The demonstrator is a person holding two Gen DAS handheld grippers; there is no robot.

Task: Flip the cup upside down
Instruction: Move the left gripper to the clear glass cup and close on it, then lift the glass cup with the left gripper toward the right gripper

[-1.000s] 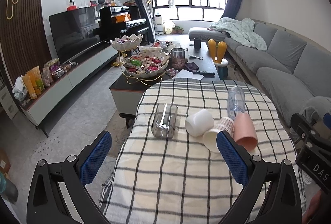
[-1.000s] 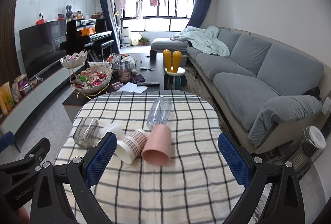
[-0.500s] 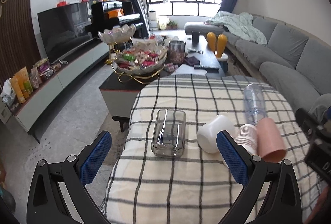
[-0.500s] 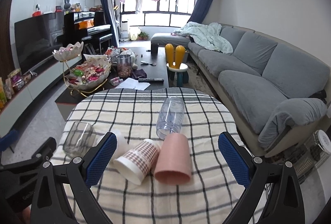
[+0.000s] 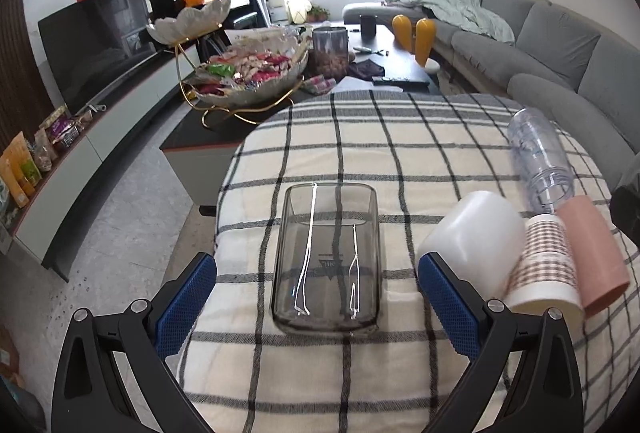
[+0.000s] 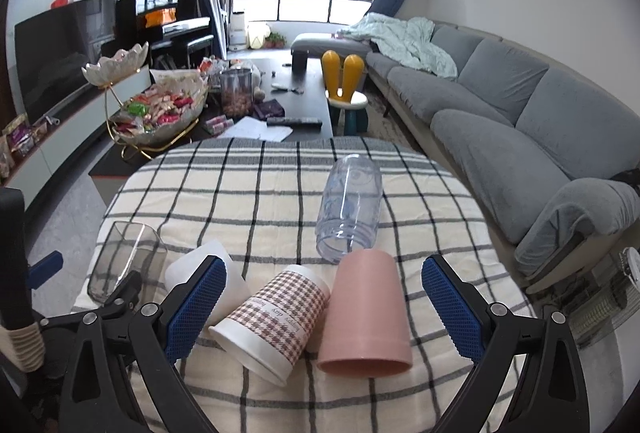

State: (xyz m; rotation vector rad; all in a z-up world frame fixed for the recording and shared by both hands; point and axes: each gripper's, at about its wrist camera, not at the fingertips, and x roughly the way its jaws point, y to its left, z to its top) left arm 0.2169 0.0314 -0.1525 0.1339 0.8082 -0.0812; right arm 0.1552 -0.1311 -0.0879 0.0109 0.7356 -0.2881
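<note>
Several cups lie on their sides on the checked tablecloth (image 5: 360,161). A smoky square glass cup (image 5: 326,259) lies straight ahead of my left gripper (image 5: 316,309), which is open with its jaws to either side of the cup's near end. To its right lie a white cup (image 5: 472,233), a houndstooth paper cup (image 5: 546,269), a pink cup (image 5: 596,253) and a clear plastic cup (image 5: 538,161). My right gripper (image 6: 324,307) is open, with the houndstooth cup (image 6: 276,313) and the pink cup (image 6: 366,313) between its jaws. The clear cup (image 6: 350,207) lies beyond them.
Behind the table stands a dark coffee table (image 6: 304,113) with a tiered snack bowl (image 6: 156,113), a jar and a remote. A grey sofa (image 6: 500,105) runs along the right. A TV cabinet (image 5: 80,137) lines the left wall.
Both grippers have moved forward and down toward the cups. The glass cup now sits centred before the left gripper, and the houndstooth and pink cups are closer to the right one.
</note>
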